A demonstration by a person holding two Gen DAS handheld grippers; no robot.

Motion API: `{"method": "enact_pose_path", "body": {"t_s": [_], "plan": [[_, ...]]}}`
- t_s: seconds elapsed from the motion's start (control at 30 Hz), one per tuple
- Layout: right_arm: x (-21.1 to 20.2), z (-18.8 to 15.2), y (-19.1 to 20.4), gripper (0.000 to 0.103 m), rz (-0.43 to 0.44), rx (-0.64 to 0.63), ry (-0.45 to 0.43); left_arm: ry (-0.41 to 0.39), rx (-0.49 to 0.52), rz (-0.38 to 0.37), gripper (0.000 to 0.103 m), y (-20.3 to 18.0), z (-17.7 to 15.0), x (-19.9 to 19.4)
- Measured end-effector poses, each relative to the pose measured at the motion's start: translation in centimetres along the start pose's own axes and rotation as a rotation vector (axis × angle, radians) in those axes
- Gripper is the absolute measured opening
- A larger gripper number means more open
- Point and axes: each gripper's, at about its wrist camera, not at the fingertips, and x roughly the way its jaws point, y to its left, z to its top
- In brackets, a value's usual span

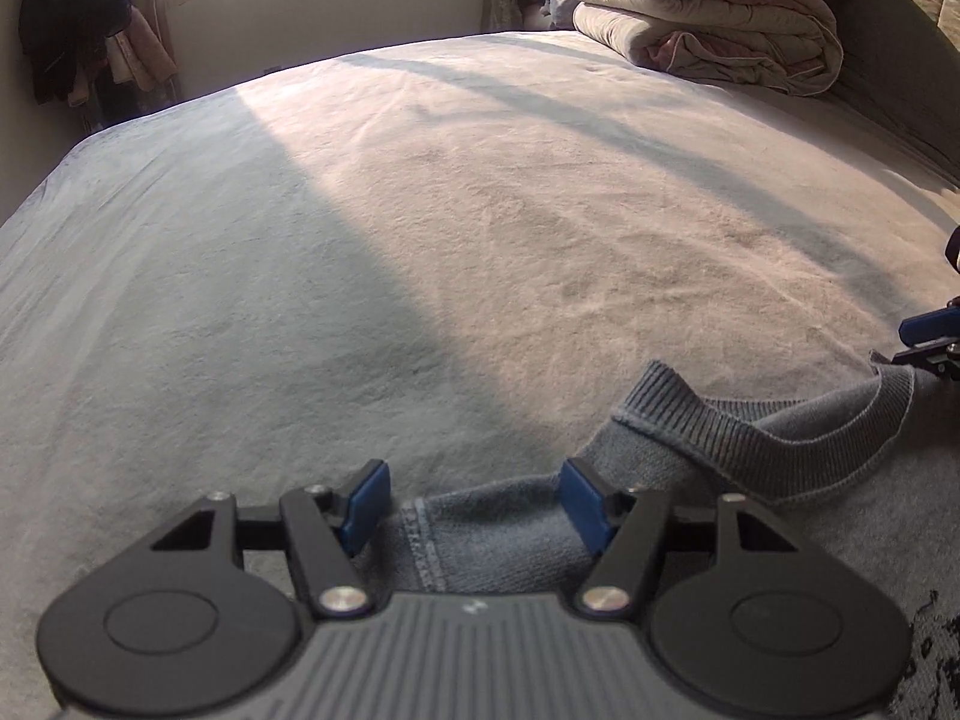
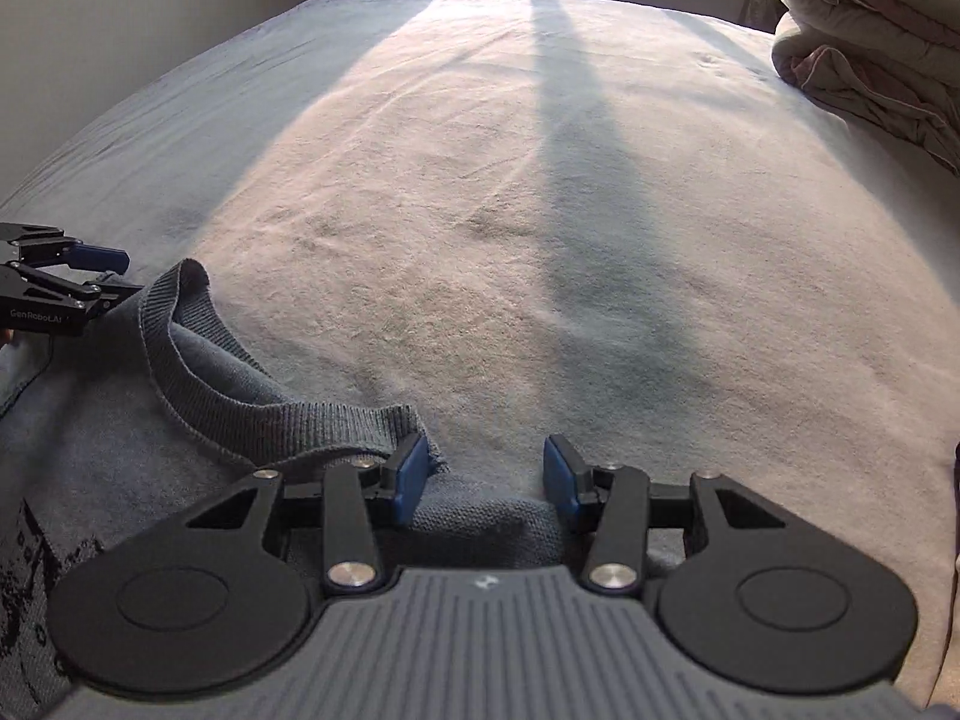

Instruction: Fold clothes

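A grey-blue sweatshirt (image 1: 750, 456) with a ribbed collar and a dark print lies on the bed near the front edge; it also shows in the right wrist view (image 2: 120, 450). My left gripper (image 1: 474, 507) is open, its blue pads standing on either side of the shoulder seam. My right gripper (image 2: 486, 480) is open over the other shoulder, left pad beside the collar's end. Each gripper shows at the edge of the other's view: the right one (image 1: 930, 342), the left one (image 2: 90, 276).
The bed sheet (image 1: 420, 210) stretches away, half in sunlight. A folded quilt (image 1: 708, 6) is stacked at the far right corner, also in the right wrist view (image 2: 870, 36). Clothes (image 1: 78, 18) hang by the window at far left.
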Motion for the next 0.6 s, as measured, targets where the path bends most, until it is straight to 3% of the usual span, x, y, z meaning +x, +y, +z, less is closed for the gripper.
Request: {"method": "enact_pose_path", "body": {"t_s": [0.13, 0.27, 0.3, 0.43, 0.6], "plan": [[0.1, -0.6, 1.1, 0.048, -0.025, -0.058, 0.005, -0.008, 0.027, -0.020, 0.053, -0.7, -0.6, -0.1], [-0.3, -1.0, 2.6, 0.013, -0.008, -0.116, 0.010, 0.003, 0.051, -0.060, 0.023, -1.6, -0.8, -0.7], [-0.4, -1.3, 3.3, 0.010, -0.023, -0.145, 0.005, 0.005, 0.058, -0.062, 0.013, -1.8, -0.8, -0.8], [-0.9, -2.4, 5.1, 0.006, -0.120, -0.204, -0.065, -0.033, 0.051, 0.008, 0.008, -2.8, -1.2, -1.6], [-2.2, -4.1, 7.0, 0.005, -0.346, -0.254, -0.305, -0.252, -0.038, 0.160, 0.007, -3.2, -2.3, -3.7]]}}
